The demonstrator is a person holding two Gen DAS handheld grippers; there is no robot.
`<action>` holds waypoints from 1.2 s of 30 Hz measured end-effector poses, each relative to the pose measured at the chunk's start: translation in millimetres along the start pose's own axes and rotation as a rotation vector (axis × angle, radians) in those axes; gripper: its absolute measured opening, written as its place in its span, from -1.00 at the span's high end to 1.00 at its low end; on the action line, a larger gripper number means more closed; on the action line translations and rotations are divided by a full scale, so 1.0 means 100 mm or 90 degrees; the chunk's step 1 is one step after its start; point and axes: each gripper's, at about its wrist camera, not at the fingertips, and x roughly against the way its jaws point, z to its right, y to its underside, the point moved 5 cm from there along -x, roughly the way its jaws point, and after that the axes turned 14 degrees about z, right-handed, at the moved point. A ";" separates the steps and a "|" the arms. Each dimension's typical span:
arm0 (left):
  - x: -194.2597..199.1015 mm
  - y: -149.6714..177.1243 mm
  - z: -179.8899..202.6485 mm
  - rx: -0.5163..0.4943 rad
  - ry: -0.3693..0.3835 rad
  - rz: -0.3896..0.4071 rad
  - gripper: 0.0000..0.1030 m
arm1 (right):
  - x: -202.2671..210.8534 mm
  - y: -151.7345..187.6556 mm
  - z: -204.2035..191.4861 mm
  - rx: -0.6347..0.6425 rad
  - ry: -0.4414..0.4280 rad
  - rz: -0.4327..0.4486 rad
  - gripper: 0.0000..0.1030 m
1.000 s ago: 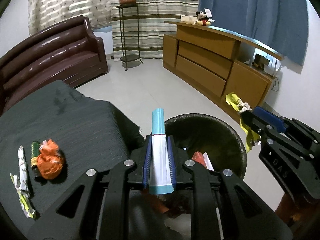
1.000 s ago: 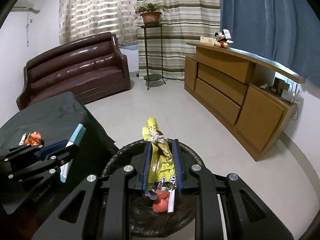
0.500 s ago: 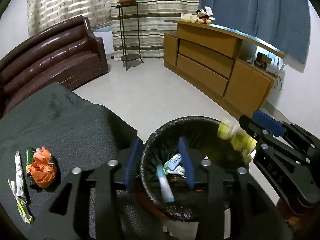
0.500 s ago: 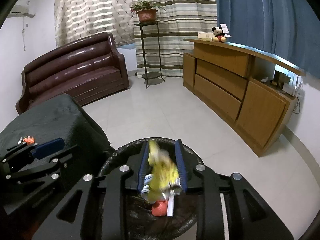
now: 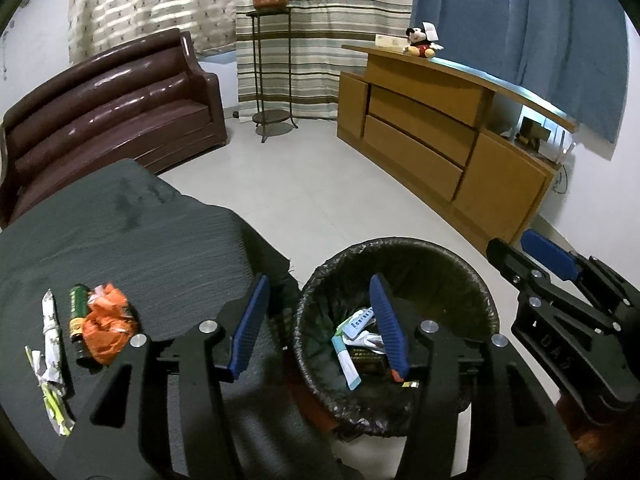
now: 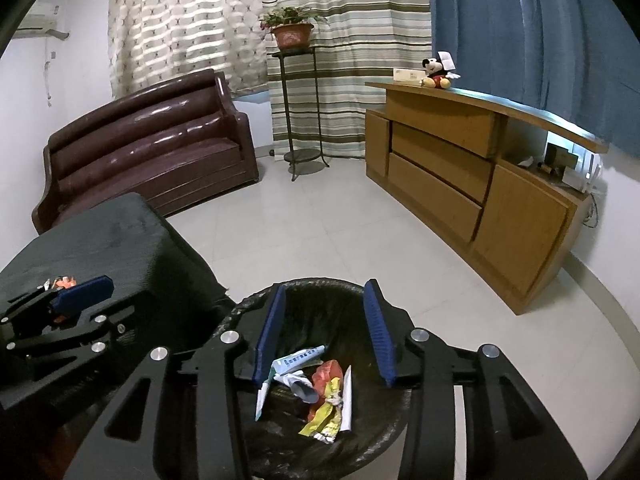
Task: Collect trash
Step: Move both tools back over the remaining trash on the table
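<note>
Left wrist: tube dropped from left tool (image 5: 320, 330), jaws opening, empty; tube (image 5: 346, 362) lay in bin (image 5: 460, 256). Leftover scraps (image 5: 106, 322) at 9 o'clock on bench (image 5: 120, 232).

Right wrist: right tool (image 6: 326, 330) opening, empty; yellow wrapper (image 6: 326, 416) fell into bin, 6 o'clock.

I see a dim, cool-toned room; daylight glows through the patterned curtain (image 6: 180, 28); glare streaks the brown leather sofa (image 6: 152, 148); both fisheye views bend edges, darken corners; focus stays sharp.
</note>
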 end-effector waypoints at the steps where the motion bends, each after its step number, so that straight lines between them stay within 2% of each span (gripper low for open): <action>1: 0.03 0.00 -0.03 0.002 -0.003 0.003 -0.01 | 0.01 0.00 -0.02 0.001 -0.003 0.000 0.14; 5: 0.15 0.02 -0.15 0.011 -0.016 0.006 -0.08 | 0.05 0.01 -0.15 0.008 -0.015 0.001 0.09; 26: 0.77 0.39 -1.07 0.068 -0.128 -0.014 -0.08 | 0.28 0.14 -1.09 0.044 -0.127 -0.032 0.07; 36: 0.96 0.62 -1.54 0.103 -0.187 -0.032 -0.08 | 0.36 0.22 -1.44 0.069 -0.161 -0.042 0.06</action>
